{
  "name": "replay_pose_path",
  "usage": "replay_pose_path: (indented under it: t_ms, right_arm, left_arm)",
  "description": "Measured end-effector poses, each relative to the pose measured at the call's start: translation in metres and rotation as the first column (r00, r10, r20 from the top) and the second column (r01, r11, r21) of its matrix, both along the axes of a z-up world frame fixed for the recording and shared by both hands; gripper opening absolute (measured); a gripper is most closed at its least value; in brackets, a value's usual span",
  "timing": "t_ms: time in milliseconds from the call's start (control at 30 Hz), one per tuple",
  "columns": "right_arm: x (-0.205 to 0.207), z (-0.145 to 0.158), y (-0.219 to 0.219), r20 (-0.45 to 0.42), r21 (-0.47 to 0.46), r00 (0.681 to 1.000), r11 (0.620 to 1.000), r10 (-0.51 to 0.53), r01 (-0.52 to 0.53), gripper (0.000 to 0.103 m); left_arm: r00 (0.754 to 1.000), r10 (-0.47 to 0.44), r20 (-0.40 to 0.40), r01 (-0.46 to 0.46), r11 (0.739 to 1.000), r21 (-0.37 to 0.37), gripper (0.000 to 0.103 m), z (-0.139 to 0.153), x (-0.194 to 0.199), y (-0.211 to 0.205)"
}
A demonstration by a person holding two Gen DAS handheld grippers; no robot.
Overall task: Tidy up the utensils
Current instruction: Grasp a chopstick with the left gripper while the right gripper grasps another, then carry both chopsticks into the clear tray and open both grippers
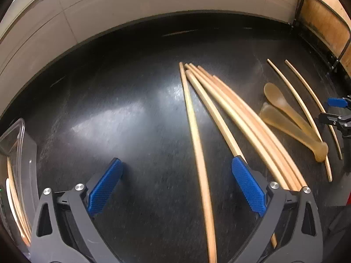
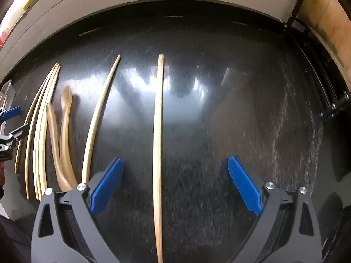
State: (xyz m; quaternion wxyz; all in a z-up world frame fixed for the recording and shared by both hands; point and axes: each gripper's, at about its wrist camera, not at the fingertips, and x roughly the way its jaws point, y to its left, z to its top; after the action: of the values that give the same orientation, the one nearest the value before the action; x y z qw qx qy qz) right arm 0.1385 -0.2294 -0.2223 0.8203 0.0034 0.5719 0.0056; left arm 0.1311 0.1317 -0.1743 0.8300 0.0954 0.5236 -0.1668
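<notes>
Fingers of both grippers spread wide, holding nothing.
Left gripper (image 1: 176, 180) straddles one chopstick (image 1: 198, 153); right gripper (image 2: 175, 180) straddles another chopstick (image 2: 158, 142); spoons (image 1: 289, 118) between, on black table (image 1: 120, 87).

counter (image 2: 219, 131): black, glossy, finely scuffed, with pale glare patches
chopsticks (image 1: 241, 118): pale wood, smooth, matt
spoons (image 1: 291, 118): amber wood, smooth with a slight sheen
fingers (image 1: 249, 187): blue ribbed plastic pads on matt black plastic arms with shiny metal screws
container (image 1: 15, 135): clear glossy plastic
</notes>
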Motion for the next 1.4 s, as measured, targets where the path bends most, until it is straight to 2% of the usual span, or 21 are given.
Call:
replay_pose_path:
  t_ms: [133,200,267,300,333,367,467,500,533,567,733,900,1233,1400]
  right_arm:
    - [0.013,0.001,0.0,0.006,0.002,1.0,1.0,0.012,-0.012,0.092]
    - [0.012,0.005,0.001,0.016,0.004,1.0,1.0,0.024,-0.024,0.085]
    - [0.014,0.008,0.002,0.019,0.006,0.999,0.999,0.036,-0.036,0.07]
    - [0.016,0.011,0.003,0.025,0.008,0.999,0.999,0.042,-0.043,0.063]
    - [0.014,0.013,0.003,0.032,0.009,0.999,0.999,0.043,-0.044,0.046]
    - [0.014,0.015,0.004,0.037,0.012,0.998,0.999,0.043,-0.044,0.029]
    - [0.016,0.016,0.006,0.034,0.026,0.999,0.999,0.037,-0.038,0.012]
    - [0.015,0.017,0.005,0.032,0.03,0.999,0.999,0.037,-0.038,0.009]
    - [0.016,0.018,0.006,0.027,0.031,0.999,0.999,0.036,-0.037,0.008]
    - [0.015,0.018,0.006,0.025,0.03,0.999,0.999,0.034,-0.035,0.008]
    - [0.012,0.02,0.005,0.012,0.061,1.0,0.998,0.009,-0.01,0.008]
    - [0.002,0.029,0.003,0.018,0.079,1.0,0.997,-0.019,0.017,0.008]
    - [-0.032,0.079,0.017,0.073,0.102,0.997,0.995,-0.012,0.004,0.008]
    - [-0.044,0.105,0.046,0.093,0.125,0.995,0.991,0.026,-0.038,0.008]
  left_arm:
    - [1.0,0.004,0.004,-0.004,1.0,-0.002,0.097,-0.001,0.006,-0.005]
    - [1.0,0.013,0.005,-0.013,1.0,-0.003,0.097,-0.003,0.011,-0.007]
    - [1.0,0.02,0.001,-0.02,1.0,0.001,0.096,-0.002,0.01,-0.009]
    - [1.0,0.022,-0.002,-0.022,1.0,0.0,0.092,-0.001,0.01,-0.01]
    - [1.0,0.02,0.012,-0.02,1.0,-0.003,0.079,0.002,0.011,-0.012]
    - [1.0,0.019,0.02,-0.018,1.0,-0.005,0.071,0.004,0.01,-0.014]
    - [1.0,0.023,0.018,-0.023,1.0,-0.006,0.026,0.009,0.016,-0.021]
    - [1.0,0.027,0.01,-0.027,1.0,-0.011,0.02,0.01,0.019,-0.024]
    - [1.0,0.03,0.004,-0.03,0.999,-0.016,0.008,0.01,0.021,-0.024]
    - [0.999,0.035,-0.001,-0.035,0.999,-0.018,0.006,0.01,0.022,-0.025]
    - [0.998,0.059,-0.036,-0.06,0.998,-0.02,0.006,0.013,0.027,-0.029]
    - [0.996,0.084,-0.027,-0.085,0.996,-0.036,0.006,0.029,0.021,-0.023]
    - [0.986,0.158,-0.045,-0.161,0.984,-0.074,0.006,0.073,-0.011,-0.004]
    - [0.978,0.202,-0.046,-0.205,0.975,-0.087,0.006,0.096,-0.027,0.018]
